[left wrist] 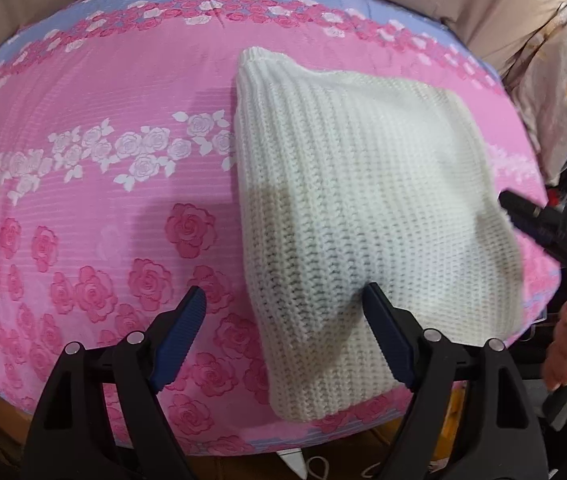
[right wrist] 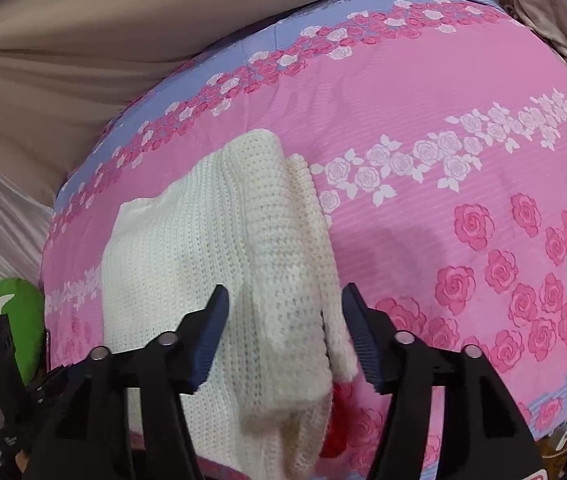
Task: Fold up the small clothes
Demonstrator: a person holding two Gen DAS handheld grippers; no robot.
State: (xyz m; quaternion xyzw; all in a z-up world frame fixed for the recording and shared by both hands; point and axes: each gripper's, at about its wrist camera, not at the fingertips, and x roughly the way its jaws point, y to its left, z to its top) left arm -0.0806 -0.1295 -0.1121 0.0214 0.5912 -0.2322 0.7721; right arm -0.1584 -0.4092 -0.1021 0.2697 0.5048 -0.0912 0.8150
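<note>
A cream knitted garment (left wrist: 363, 208) lies folded on a pink rose-print quilt (left wrist: 103, 160). My left gripper (left wrist: 283, 300) is open and hovers over the garment's near left edge, one finger over the quilt, one over the knit. In the right wrist view the garment (right wrist: 211, 248) shows a doubled-over fold along its right side. My right gripper (right wrist: 285, 300) is open with that thick folded edge between its jaws, holding nothing. The right gripper also shows at the right edge of the left wrist view (left wrist: 519, 208), at the garment's right side.
The quilt (right wrist: 463, 140) has a lilac band along its far edge, with beige fabric (right wrist: 83, 40) behind it. A green object (right wrist: 15, 312) sits at the left beyond the quilt's edge. A floral pillow (left wrist: 563, 92) lies at the far right.
</note>
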